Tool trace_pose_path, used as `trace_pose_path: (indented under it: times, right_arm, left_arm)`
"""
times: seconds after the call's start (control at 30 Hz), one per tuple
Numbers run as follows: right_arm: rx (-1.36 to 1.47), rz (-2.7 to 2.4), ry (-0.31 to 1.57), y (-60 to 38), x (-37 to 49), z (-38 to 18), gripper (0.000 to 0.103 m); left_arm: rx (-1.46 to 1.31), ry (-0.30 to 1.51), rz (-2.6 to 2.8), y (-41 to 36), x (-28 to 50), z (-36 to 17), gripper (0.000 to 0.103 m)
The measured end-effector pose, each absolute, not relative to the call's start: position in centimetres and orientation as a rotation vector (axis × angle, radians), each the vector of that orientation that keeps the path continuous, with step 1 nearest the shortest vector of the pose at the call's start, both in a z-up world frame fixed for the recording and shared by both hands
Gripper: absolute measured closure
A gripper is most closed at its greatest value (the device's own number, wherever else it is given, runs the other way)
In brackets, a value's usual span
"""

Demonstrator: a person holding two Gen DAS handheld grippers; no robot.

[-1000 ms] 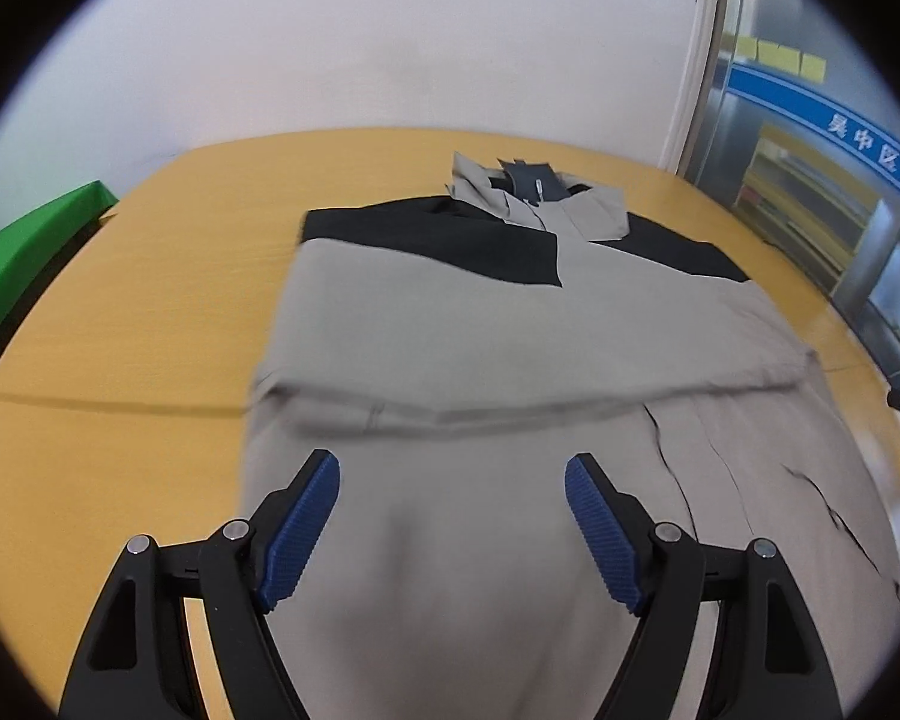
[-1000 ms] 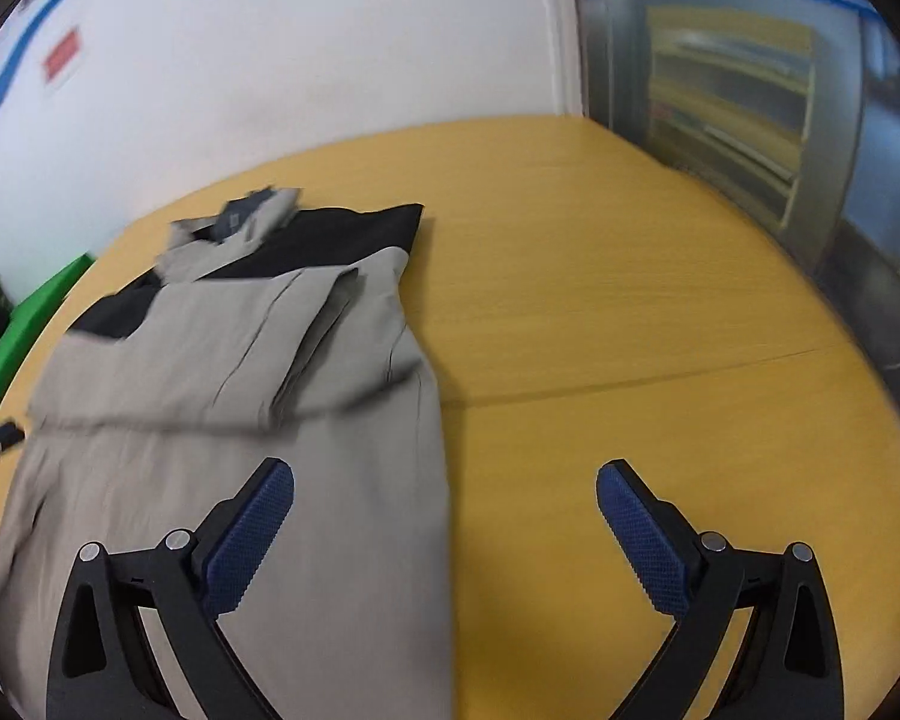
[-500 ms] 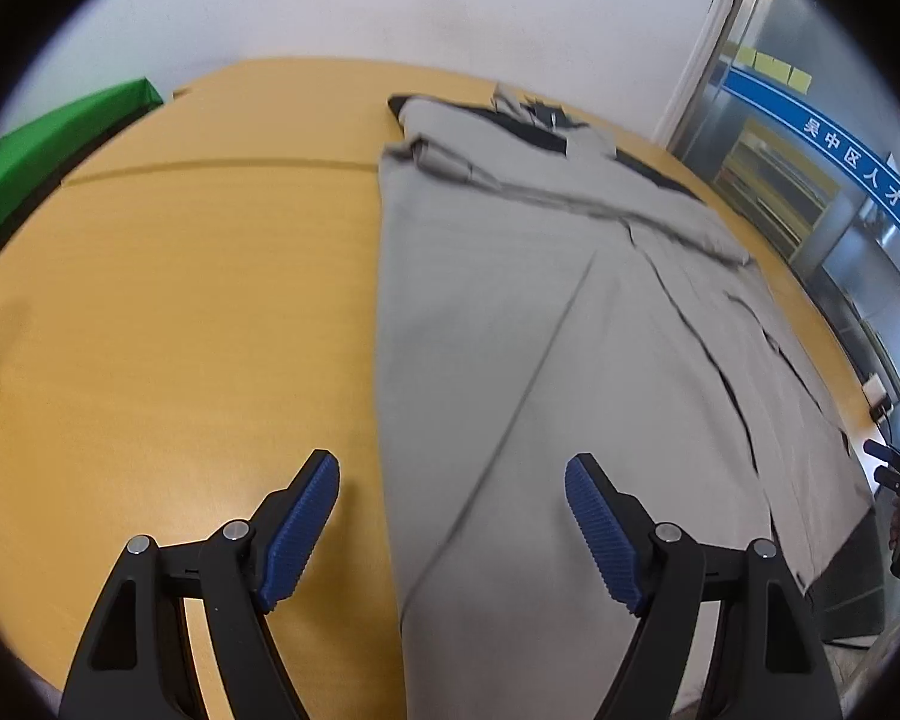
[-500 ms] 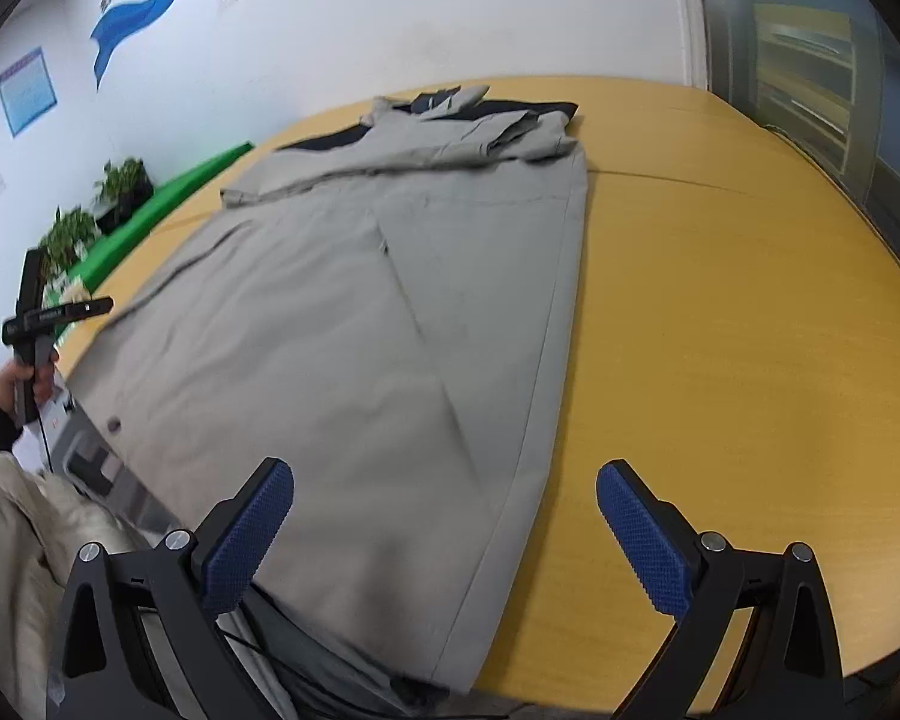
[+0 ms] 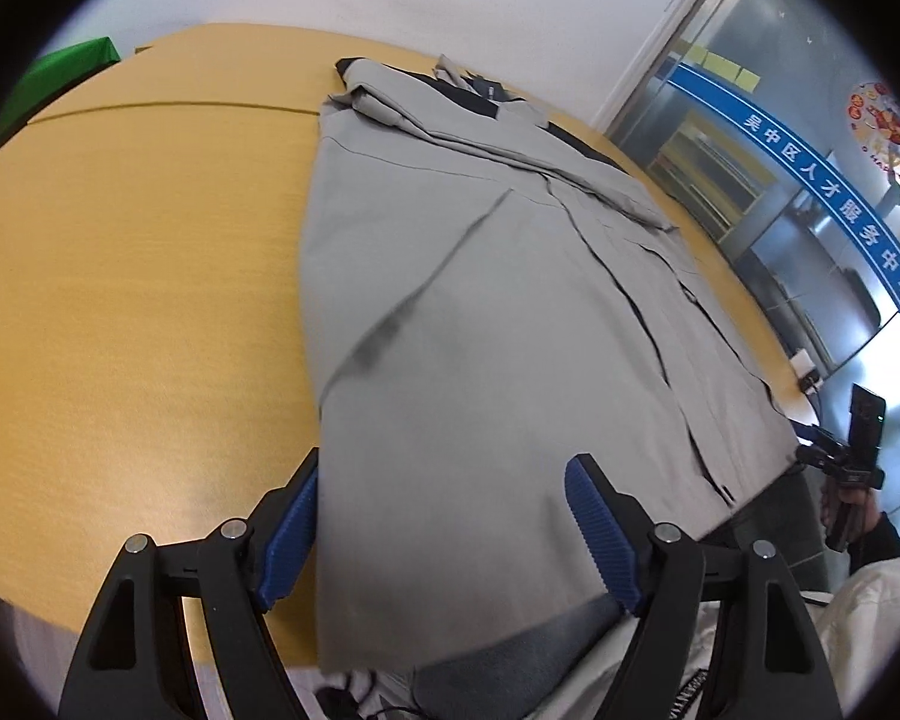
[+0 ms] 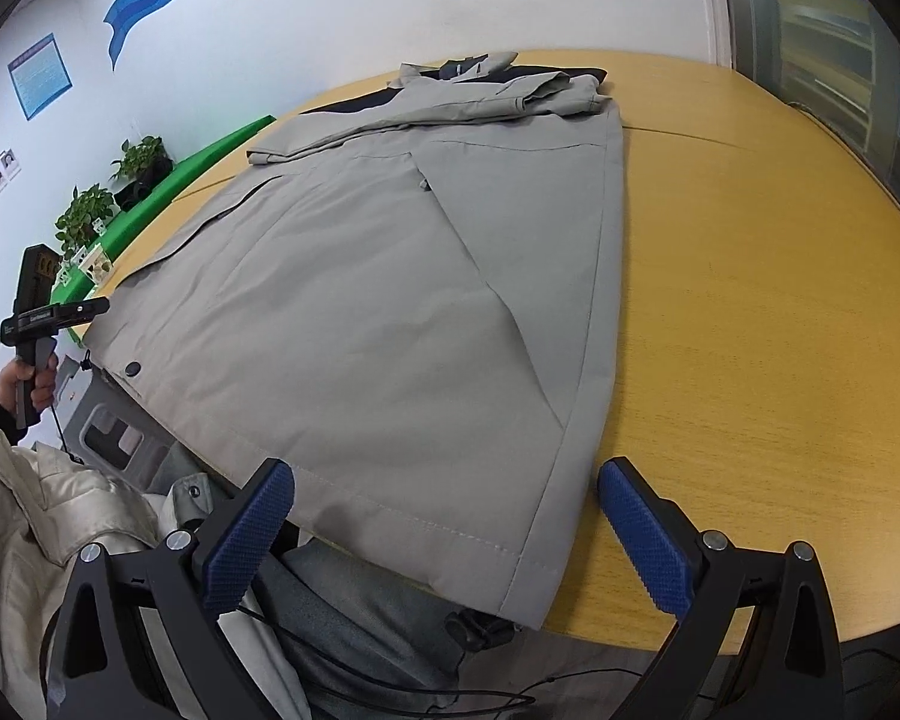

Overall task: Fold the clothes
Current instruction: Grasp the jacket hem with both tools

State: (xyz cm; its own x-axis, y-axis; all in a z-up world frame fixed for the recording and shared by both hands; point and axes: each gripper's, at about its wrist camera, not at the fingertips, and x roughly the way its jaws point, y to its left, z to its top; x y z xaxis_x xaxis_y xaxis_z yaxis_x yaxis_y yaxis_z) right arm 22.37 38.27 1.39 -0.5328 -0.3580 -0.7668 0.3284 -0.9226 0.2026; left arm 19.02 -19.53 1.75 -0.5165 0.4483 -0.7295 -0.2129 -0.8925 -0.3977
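A grey jacket with black shoulder panels [image 5: 486,324] lies flat on the round wooden table [image 5: 138,276], sleeves folded across the chest, collar at the far end, hem hanging over the near edge. It also shows in the right wrist view [image 6: 390,300]. My left gripper [image 5: 444,534] is open and empty, hovering over the hem's left corner. My right gripper [image 6: 444,534] is open and empty, over the hem's right corner [image 6: 528,594]. The left gripper shows far off in the right wrist view [image 6: 48,318], the right one in the left wrist view [image 5: 840,456].
A green bench with potted plants [image 6: 144,180] runs along the wall at left. Glass doors with a blue band [image 5: 810,180] stand at right. The person's pale padded coat [image 6: 36,516] and grey trousers [image 6: 366,612] are at the table's near edge, with a cable [image 6: 450,696].
Both grippers have pulled back from over the jacket's chest to the hem at the near table edge. They stay open.
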Motion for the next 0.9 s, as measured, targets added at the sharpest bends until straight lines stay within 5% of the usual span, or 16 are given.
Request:
trace_pose_path:
  times: [0.07,0.1,0.13,0.17,0.2,0.23,0.27,0.4,0.67,0.9]
  right_arm:
    - [1.251,-2.464,0.03,37.4,22.5,1.3,0.001]
    - [1.254,-2.474,0.067,37.1,22.6,1.3,0.005]
    - [1.251,-2.488,0.09,36.9,22.7,1.4,0.02]
    - [1.251,-2.508,0.112,36.9,22.8,1.5,0.032]
    - [1.261,-2.54,0.134,37.0,22.8,1.6,0.06]
    - [1.277,-2.565,0.143,37.2,22.8,1.8,0.079]
    - [1.288,-2.566,0.135,37.4,22.9,1.8,0.083]
    - [1.309,-2.528,0.147,36.9,24.0,2.3,0.093]
    - [1.085,-2.549,-0.206,38.8,29.6,8.8,0.098]
    - [0.707,-2.635,-0.106,36.2,28.0,16.9,0.098]
  left_arm:
    - [-1.277,-0.347,2.424,-19.2,19.4,1.7,0.032]
    - [-1.281,-0.338,2.428,-19.1,19.5,1.7,0.048]
    - [-1.296,-0.337,2.434,-19.2,19.5,1.6,0.068]
    - [-1.31,-0.335,2.44,-19.3,19.5,1.5,0.076]
    - [-1.324,-0.334,2.445,-19.4,19.5,1.4,0.085]
    - [-1.328,-0.338,2.443,-19.6,19.5,1.4,0.088]
    - [-1.332,-0.334,2.439,-19.7,19.5,1.4,0.089]
    - [-1.373,-0.311,2.416,-20.2,20.4,1.7,0.092]
    - [-1.288,-0.432,2.395,-22.0,23.9,6.8,0.096]
    - [-1.052,-0.391,2.388,-20.0,22.1,14.1,0.096]
